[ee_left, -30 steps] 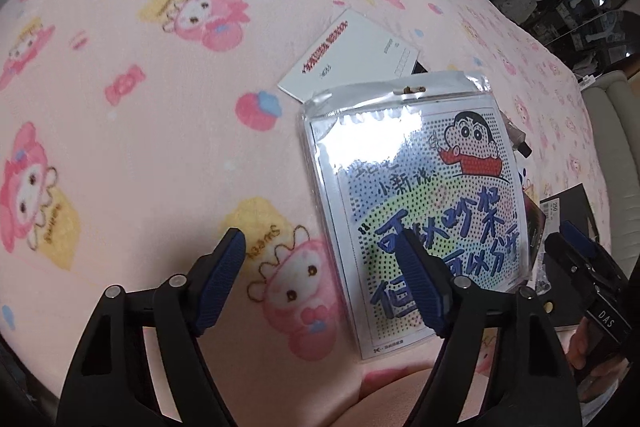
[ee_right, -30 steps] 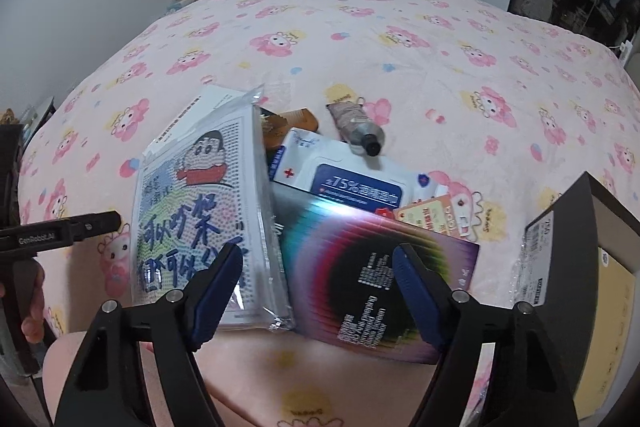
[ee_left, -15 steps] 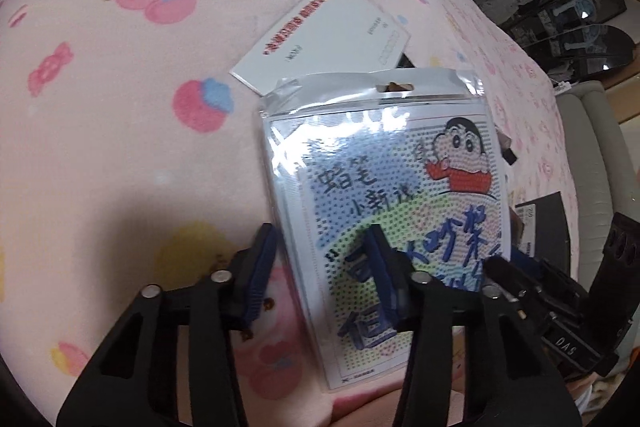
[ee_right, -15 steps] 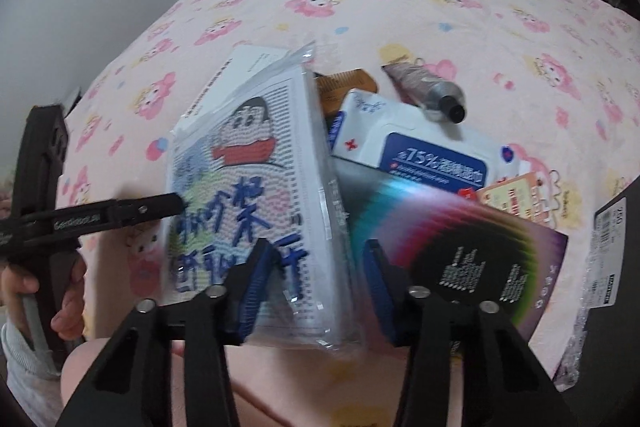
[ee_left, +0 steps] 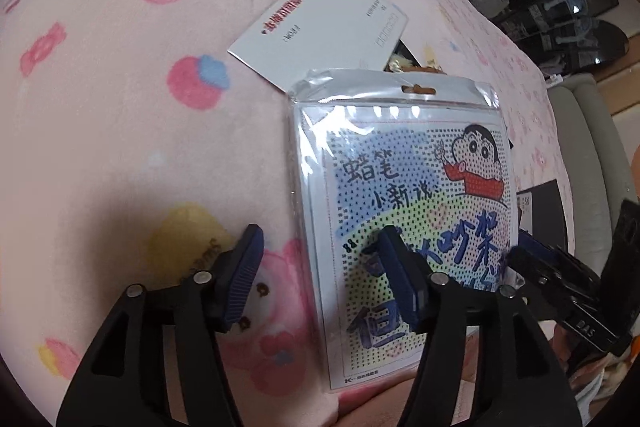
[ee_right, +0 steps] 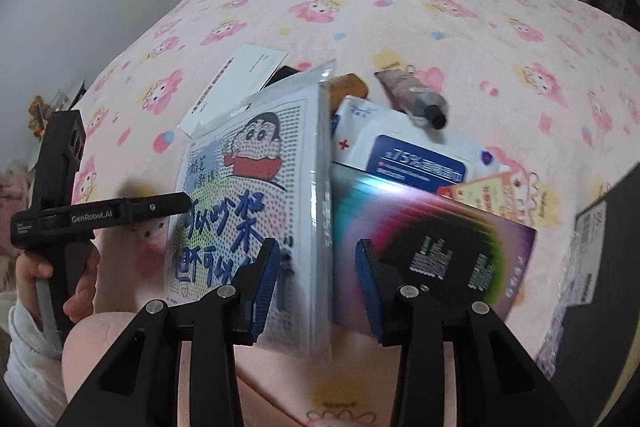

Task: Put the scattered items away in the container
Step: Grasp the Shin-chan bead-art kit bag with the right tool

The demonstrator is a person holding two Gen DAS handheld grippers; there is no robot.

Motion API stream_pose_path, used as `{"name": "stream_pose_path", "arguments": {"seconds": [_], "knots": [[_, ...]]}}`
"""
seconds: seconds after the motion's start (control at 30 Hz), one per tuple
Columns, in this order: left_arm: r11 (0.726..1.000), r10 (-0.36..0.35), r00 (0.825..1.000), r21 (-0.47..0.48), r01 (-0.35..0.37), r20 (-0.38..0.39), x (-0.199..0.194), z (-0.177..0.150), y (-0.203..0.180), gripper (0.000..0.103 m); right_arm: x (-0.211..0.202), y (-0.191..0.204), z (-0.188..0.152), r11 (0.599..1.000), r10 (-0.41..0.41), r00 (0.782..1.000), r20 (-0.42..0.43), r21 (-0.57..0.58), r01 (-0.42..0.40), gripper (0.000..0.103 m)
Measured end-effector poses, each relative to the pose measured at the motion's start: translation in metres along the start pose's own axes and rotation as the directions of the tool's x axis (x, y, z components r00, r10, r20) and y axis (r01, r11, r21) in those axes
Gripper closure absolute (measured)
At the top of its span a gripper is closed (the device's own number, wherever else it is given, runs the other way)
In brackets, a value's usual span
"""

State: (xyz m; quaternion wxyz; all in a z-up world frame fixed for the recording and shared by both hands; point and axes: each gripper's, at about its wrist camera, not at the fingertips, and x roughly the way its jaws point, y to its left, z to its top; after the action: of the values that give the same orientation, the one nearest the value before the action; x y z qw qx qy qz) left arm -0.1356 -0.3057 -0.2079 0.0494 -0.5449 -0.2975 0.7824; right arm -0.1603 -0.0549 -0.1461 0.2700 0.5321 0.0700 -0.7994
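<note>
Both grippers point steeply down at a bed under a pink blanket (ee_left: pixel 120 147) printed with cartoon figures. The right gripper (ee_right: pixel 318 267) pinches the near right edge of the cartoon packet (ee_right: pixel 256 195), a clear sleeve tipped up off the pile, its pads pressed on it. The left gripper (ee_left: pixel 320 283) hangs over the packet's near left edge with its jaws opening: one finger stands over the packet's face, the other over bare blanket, neither pressing. A bare hand (ee_right: pixel 52 279) holds its handle. Behind the packet lies a white card (ee_left: pixel 320 27). Right of it are a wipes pack (ee_right: pixel 416 155), a rainbow booklet (ee_right: pixel 432 251), a brown tube (ee_right: pixel 412 95) and, at the bed's right edge, a dark box (ee_right: pixel 600 287).
</note>
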Motion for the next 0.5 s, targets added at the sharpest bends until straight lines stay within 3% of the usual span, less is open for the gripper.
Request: {"name": "stream_pose_path", "arguments": {"seconds": [0.1, 0.2, 0.33, 0.5], "knots": [[0.999, -0.047, 0.998, 0.005, 0.047, -0.038, 0.005, -0.009, -0.003, 0.035, 0.013, 0.004, 0.000, 0.999, 0.034, 0.999, -0.024, 0.001, -0.034, 0.064], [0.998, -0.045, 0.998, 0.033, 0.046, -0.048, 0.001, -0.012, -0.016, 0.036, 0.007, 0.006, -0.004, 1.000, 0.024, 1.000, -0.007, -0.004, -0.024, 0.065], [0.996, -0.063, 0.998, 0.063, 0.064, -0.025, -0.014, -0.011, -0.037, 0.041, -0.014, 0.001, -0.006, 1.000, 0.000, 1.000, 0.030, 0.004, -0.001, 0.067], [0.982, -0.045, 0.999, 0.184, 0.040, 0.023, -0.034, -0.012, -0.094, 0.041, -0.056, -0.016, -0.016, 0.999, -0.029, 0.994, 0.105, 0.041, 0.025, 0.067]]}}
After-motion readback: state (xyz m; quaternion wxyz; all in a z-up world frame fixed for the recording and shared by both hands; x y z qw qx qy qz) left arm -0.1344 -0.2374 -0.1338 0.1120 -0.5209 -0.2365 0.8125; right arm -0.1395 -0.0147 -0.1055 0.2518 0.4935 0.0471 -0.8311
